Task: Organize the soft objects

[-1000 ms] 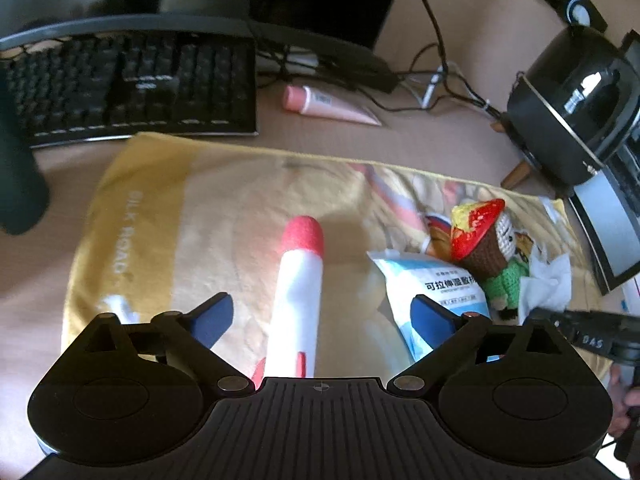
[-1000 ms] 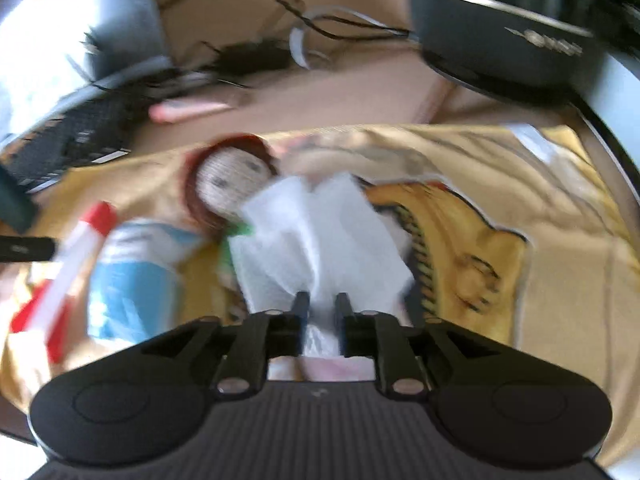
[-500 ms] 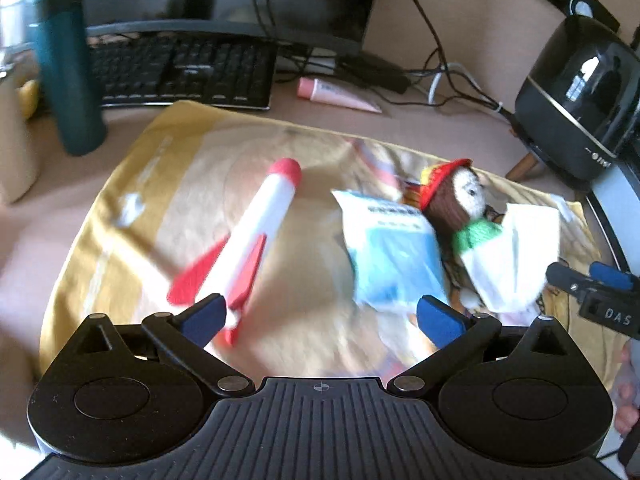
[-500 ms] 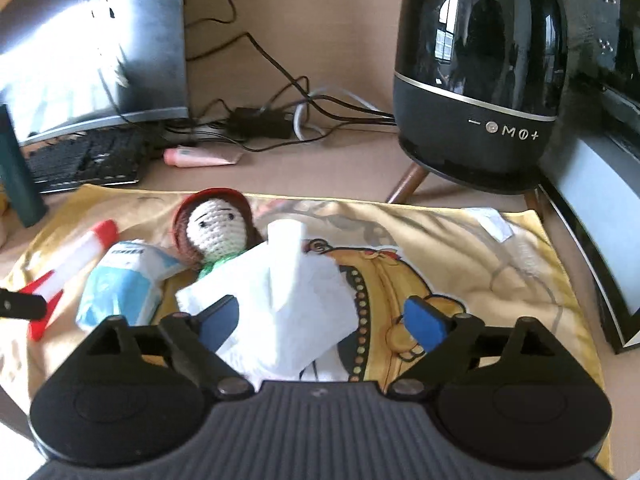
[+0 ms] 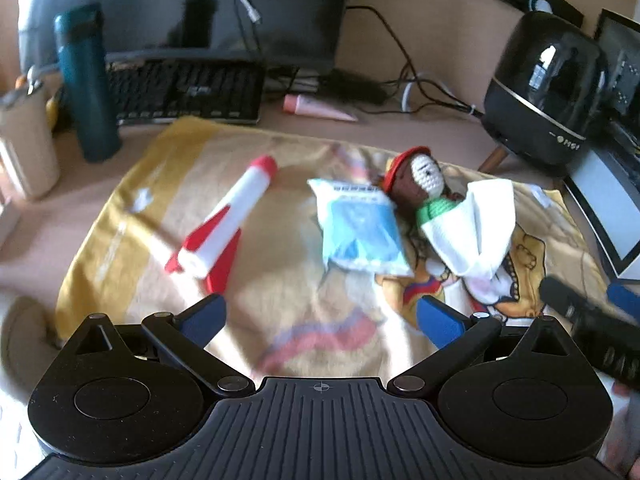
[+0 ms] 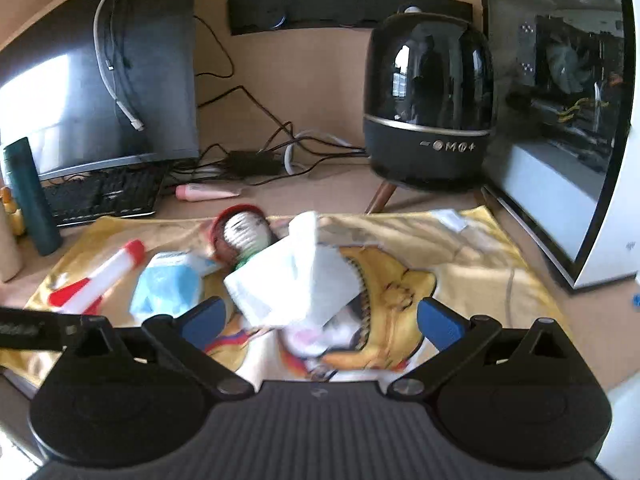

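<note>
Both pairs of fingers are spread wide with nothing between them: the left gripper hangs over the near edge of the yellow towel, and the right gripper hangs just short of the white cloth. The soft things lie in a row on the towel, which covers the counter: a red and white rocket, a blue packet and a knitted doll touching it, with the cloth draped over the doll's body. All of these look light and limp. The cloth will likely sag and drag, so a pinch at a raised fold suits it; the doll should take a grip round its middle. The doll's lower half is hidden under the cloth. The packet's print is too blurred to read, and the right view is smeared.
</note>
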### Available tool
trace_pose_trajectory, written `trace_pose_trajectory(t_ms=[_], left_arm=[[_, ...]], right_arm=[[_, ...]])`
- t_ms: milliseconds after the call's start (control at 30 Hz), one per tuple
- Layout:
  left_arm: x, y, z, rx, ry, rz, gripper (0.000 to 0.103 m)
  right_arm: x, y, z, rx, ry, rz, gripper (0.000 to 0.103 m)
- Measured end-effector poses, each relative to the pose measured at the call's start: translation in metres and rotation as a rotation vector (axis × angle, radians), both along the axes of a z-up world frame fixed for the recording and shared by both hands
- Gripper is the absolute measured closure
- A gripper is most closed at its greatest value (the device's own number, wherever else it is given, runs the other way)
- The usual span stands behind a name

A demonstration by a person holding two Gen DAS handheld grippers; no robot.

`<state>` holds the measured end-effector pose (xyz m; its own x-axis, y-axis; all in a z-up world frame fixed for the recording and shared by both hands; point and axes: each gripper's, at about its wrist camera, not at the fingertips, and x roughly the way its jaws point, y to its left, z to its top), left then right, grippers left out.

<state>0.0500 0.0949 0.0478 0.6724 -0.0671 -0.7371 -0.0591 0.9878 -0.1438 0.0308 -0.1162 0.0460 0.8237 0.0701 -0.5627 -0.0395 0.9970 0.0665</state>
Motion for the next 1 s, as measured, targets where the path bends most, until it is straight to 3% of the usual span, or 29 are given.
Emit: trace_pose_trajectory(t_ms=[133, 200, 367, 1000], left_arm=[[0.001, -0.002, -0.003, -0.008, 0.048, -0.005, 0.0], [-0.006, -0.005, 0.002, 0.04, 0.025, -0.016, 0.0], [-0.018, -0.01, 0.002, 0.124, 0.035, -0.04, 0.0], [-0.031, -0.003, 0.004, 0.142, 0.02, -0.061, 0.0]], right_arm=[[-0.007, 0.017, 0.004, -0.061, 0.023, 0.056, 0.0], [-0.011, 0.02, 0.009, -0.07, -0.002, 0.043, 0.0], [-0.011, 0.018, 0.007, -0.033, 0.047, 0.0, 0.0], [-0.021, 0.024, 0.001, -0.024, 0.082, -0.015, 0.0]])
